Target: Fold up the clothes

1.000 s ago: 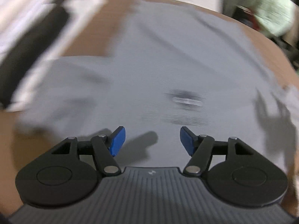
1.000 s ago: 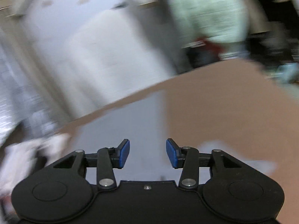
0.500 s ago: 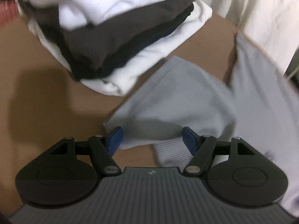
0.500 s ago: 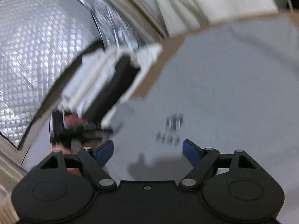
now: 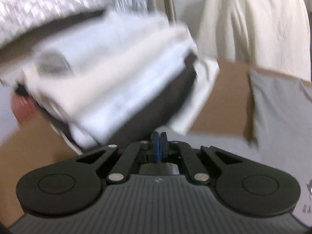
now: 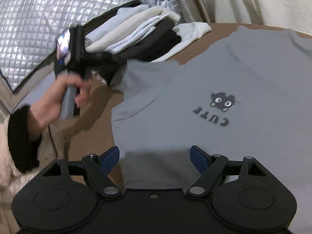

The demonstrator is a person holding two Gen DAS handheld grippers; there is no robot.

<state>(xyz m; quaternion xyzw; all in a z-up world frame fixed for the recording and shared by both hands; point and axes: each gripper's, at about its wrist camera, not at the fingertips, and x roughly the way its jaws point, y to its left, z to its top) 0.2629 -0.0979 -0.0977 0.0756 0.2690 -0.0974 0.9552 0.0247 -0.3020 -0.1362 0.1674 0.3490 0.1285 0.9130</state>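
Note:
A grey T-shirt [image 6: 224, 74] with a dark creature print and the word CUTE lies spread flat on the brown table [image 6: 97, 117]. My right gripper [image 6: 155, 152] hovers open over the shirt's near edge, with nothing pressed between its blue pads. My left gripper [image 5: 159, 136] has its pads squeezed together at the grey sleeve [image 6: 136, 78]. In the right wrist view the sleeve's corner is drawn up to that gripper's tip. A person's hand [image 6: 52, 101] holds the left gripper's handle. The left wrist view is blurred.
A stack of folded white, cream and black clothes [image 6: 140, 37] sits on the table just beyond the sleeve, also visible as the folded stack [image 5: 109, 81]. A quilted silver cover [image 6: 39, 19] lies behind it, and cream fabric [image 6: 253, 0] hangs at the back.
My left gripper went from open around the sleeve to shut and tipped up toward the stack. My right gripper swung from the room down to the shirt and opened wider.

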